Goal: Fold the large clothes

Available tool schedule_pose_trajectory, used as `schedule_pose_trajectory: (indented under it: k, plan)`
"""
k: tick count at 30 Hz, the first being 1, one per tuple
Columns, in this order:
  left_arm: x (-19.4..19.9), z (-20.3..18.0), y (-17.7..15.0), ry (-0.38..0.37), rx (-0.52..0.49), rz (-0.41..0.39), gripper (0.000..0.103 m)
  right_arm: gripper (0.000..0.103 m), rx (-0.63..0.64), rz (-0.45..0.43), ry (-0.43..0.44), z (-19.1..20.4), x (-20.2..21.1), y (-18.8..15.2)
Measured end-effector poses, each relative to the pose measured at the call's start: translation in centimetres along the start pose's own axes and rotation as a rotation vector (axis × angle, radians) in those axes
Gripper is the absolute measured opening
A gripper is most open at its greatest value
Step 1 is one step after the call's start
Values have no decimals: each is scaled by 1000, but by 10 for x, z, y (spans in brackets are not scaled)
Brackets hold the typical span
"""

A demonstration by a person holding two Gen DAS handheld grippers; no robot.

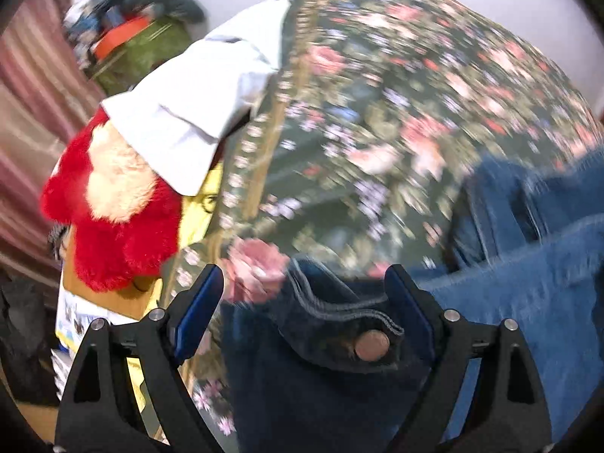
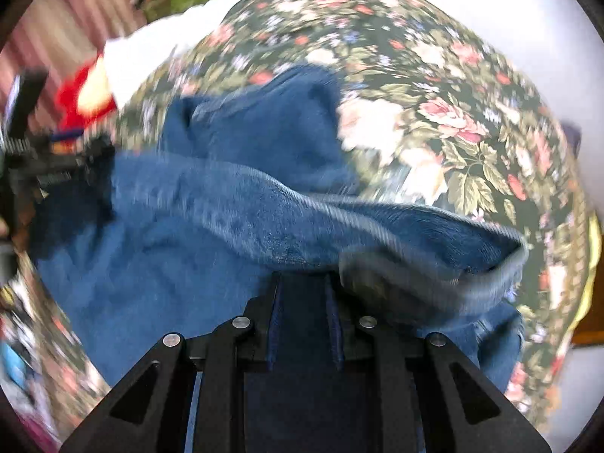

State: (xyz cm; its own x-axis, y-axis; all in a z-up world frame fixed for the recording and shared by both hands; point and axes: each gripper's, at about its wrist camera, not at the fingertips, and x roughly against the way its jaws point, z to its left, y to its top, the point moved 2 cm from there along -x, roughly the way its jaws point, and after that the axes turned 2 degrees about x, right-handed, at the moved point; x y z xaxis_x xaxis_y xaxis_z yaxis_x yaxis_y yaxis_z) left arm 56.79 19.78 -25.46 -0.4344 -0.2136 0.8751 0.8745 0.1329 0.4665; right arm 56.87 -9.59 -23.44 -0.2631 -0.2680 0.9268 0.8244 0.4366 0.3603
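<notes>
left wrist: jeans [image 1: 321, 358] waistband between spread left tool [image 1: 304, 287] fingers.

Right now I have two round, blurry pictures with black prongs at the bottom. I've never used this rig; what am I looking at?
Each picture comes from a camera on a hand-held two-finger tool, looking along its fingers. In the left wrist view, the left tool stands open around the jeans' waistband, by the copper button. In the right wrist view, the right tool is shut on the denim. The jeans lie on a floral bedspread. A red plush toy and a white cloth sit at the bed's edge.
</notes>
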Motion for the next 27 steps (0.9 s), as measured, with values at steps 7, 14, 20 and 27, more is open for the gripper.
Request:
schedule_pose_trajectory:
  k: [7,14,20,27]
  plan:
    - [56,8,4,46,-10,-144,88,18,-250,-108,139,-24,14,4]
    - [105,-15,-32,-95,-138,-184,89,18,-68,-129,66,26,42,-15]
    - [84,-26,-79,-76,-219,-123,94,18,58,-90,65,80,33,-44]
    - [44,22,-125,-50,-176,-20,102,18,231,-2,-13,101,-5,-80]
